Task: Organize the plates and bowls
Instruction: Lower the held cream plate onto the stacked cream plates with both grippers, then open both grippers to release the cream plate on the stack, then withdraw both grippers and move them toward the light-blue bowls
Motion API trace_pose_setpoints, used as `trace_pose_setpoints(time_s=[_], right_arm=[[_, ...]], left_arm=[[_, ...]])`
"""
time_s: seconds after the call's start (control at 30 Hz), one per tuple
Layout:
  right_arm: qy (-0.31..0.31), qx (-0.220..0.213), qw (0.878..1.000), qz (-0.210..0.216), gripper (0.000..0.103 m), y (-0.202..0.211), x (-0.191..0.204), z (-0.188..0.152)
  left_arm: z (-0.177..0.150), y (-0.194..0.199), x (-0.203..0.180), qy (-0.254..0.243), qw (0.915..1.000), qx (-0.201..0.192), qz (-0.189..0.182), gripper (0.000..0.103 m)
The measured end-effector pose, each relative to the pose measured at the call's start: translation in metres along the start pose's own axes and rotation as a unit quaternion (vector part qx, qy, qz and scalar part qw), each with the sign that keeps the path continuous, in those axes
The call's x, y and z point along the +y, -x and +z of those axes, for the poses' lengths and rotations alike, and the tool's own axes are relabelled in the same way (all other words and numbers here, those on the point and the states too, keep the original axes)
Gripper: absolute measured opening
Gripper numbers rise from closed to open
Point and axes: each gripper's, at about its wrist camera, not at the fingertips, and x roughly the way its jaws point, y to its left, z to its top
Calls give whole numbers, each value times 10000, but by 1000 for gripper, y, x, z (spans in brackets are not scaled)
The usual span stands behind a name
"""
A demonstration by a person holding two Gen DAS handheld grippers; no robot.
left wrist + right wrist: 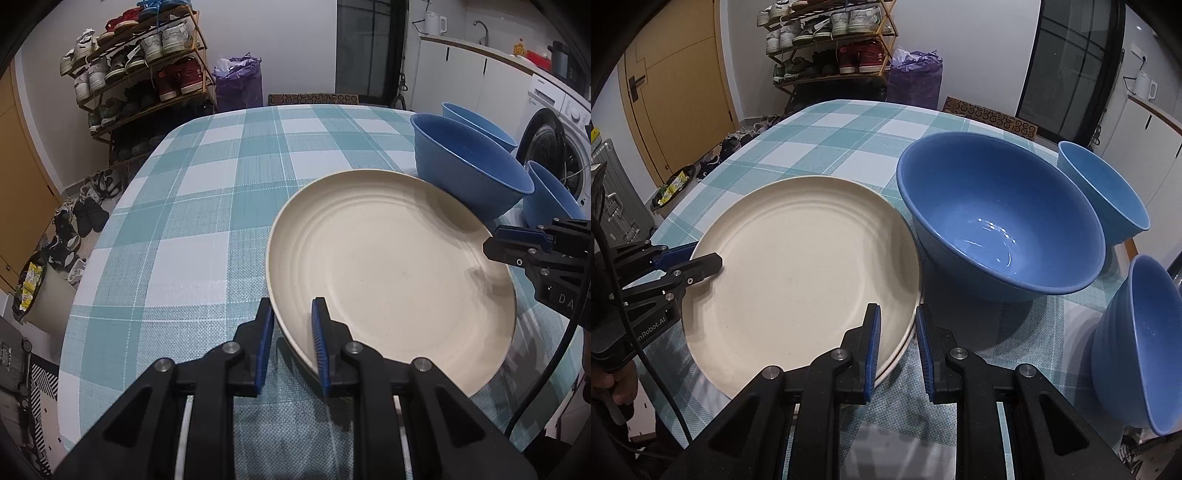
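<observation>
A cream plate (388, 266) (798, 266) lies on the checked tablecloth on top of a second cream plate whose rim (905, 349) peeks out below. My left gripper (293, 321) (689, 260) has its jaws a little apart, straddling the plate's near-left rim. My right gripper (897, 325) (496, 245) has its jaws apart around the plate rims on the opposite side. A large blue bowl (997, 218) (465, 170) stands right beside the plates. Two smaller blue bowls (1104, 192) (1137, 347) stand further right.
The table (192, 206) has a teal and white checked cloth. A shoe rack (140, 70), a purple bag (238, 81) and shoes on the floor stand beyond the far edge. A washing machine (557, 147) and counter are at the right.
</observation>
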Motion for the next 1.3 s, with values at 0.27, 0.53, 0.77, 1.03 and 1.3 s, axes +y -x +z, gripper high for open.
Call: trace_pose_setpoints(time_s=[0.27, 0.53, 0.77, 1.03, 1.3], right_arm=[[-62, -10, 10000, 7, 25, 1, -2, 1], [-79, -111, 9997, 180, 49, 14, -7, -2], [-176, -350, 9987, 339, 79, 34, -11, -5], [-185, -506, 9978, 398, 90, 56, -16, -6], [-366, -786, 9960, 230, 101, 81, -33, -7]], left_arm=[[-1, 2, 3, 78, 10000, 48, -38, 21], [2, 12, 12, 226, 9997, -50, -55, 50], [7, 24, 11, 193, 9997, -125, -122, 57], [16, 40, 5, 213, 9990, -323, -237, 92], [30, 44, -8, 136, 9979, -457, -445, 101]])
